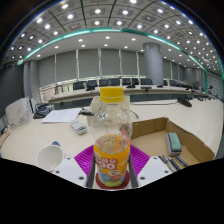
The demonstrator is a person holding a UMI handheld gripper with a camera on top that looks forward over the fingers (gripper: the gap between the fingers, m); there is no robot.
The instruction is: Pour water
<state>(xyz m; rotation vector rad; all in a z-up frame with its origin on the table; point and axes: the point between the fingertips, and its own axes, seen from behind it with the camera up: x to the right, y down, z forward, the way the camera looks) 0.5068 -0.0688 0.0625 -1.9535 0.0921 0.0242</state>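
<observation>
while the gripper (111,160) is held level over the table (30,140), its magenta pads (84,158) clamp an upright bottle (111,135) (yellow cap, orange label); a white cup (49,155) sits just beside.

Gripper (111,160) fingers closed on a clear plastic bottle (111,135), which stands upright with a yellow cap and an orange-yellow label. Magenta pads (84,158) press both sides of the bottle. A white cup (49,155) sits near left. An open cardboard box (172,140) lies right. Papers (62,115) rest farther left on the light table (30,138). Conference desks and chairs stand beyond.
</observation>
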